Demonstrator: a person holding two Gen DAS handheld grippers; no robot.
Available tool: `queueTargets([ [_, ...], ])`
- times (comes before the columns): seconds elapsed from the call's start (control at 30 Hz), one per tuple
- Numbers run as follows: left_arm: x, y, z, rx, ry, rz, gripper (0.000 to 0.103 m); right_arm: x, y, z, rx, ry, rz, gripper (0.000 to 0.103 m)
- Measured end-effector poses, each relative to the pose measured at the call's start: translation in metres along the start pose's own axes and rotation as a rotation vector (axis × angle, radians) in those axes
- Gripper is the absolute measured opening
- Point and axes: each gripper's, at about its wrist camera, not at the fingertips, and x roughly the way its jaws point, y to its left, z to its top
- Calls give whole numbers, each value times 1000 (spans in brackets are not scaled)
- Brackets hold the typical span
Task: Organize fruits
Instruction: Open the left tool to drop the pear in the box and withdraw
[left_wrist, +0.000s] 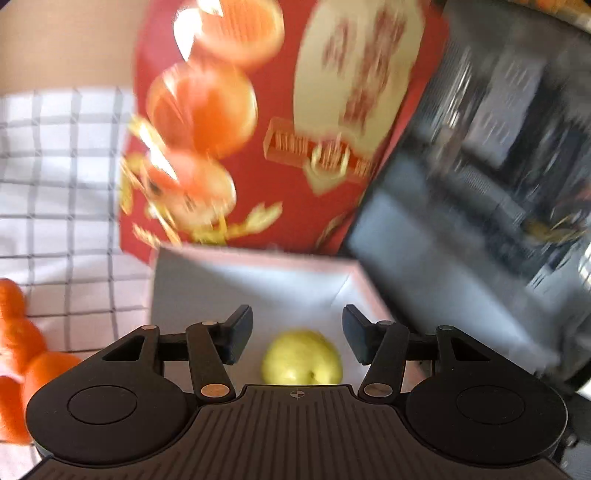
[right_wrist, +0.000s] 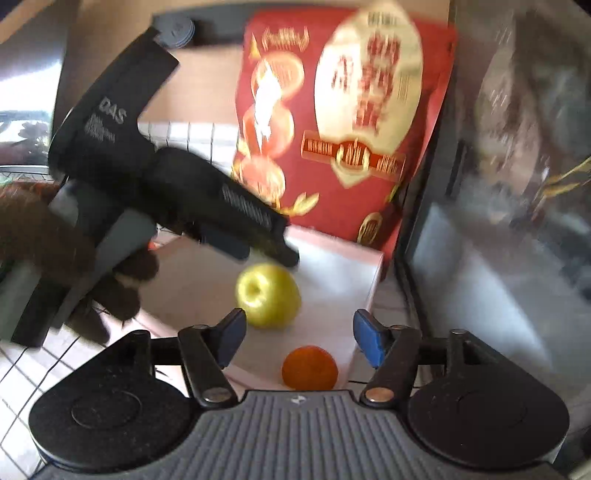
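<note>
A yellow-green apple (left_wrist: 302, 356) lies in a shallow white box (left_wrist: 258, 280). My left gripper (left_wrist: 297, 338) is open, just above and behind the apple, holding nothing. In the right wrist view the same apple (right_wrist: 268, 295) and a small orange (right_wrist: 309, 367) lie in the white box (right_wrist: 332, 273). My right gripper (right_wrist: 298, 341) is open and empty, with the orange just below its fingers. The left gripper also shows in the right wrist view (right_wrist: 273, 247), hovering over the apple. Several oranges (left_wrist: 18, 354) lie on the checked cloth at the left.
A tall red gift box printed with oranges (left_wrist: 280, 122) stands right behind the white box. A dark glossy appliance (left_wrist: 480, 206) stands at the right. A white checked tablecloth (left_wrist: 62, 177) covers the table. Both views are blurred by motion.
</note>
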Motion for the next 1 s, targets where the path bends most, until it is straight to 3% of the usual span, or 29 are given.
queueTargets([
  [0.07, -32, 3, -6, 4, -30, -29, 59, -18, 6, -6, -19, -31, 20, 70],
  [0.17, -86, 8, -25, 25, -65, -35, 59, -39, 22, -14, -46, -26, 116, 72],
  [0.27, -148, 25, -54, 28, -119, 6, 59, -46, 41, -17, -79, -8, 172, 73],
  [0.4, -234, 61, -100, 24, -271, 166, 59, -44, 69, -11, -72, 25, 265, 74],
  [0.53, -297, 107, -137, -91, -380, 375, 59, -37, 106, 1, -45, 63, 389, 75],
  [0.63, -330, 145, -159, -239, -427, 459, 59, -40, 143, 5, -81, 71, 462, 75],
  [0.77, -350, 178, -175, -379, -469, 469, 59, -39, 196, 10, -170, 57, 537, 75],
  [0.83, -351, 186, -176, -406, -455, 455, 59, -37, 218, 11, -197, 51, 588, 75],
  [1.0, -332, 178, -169, -363, -412, 396, 59, -29, 258, 15, -193, 51, 699, 76],
])
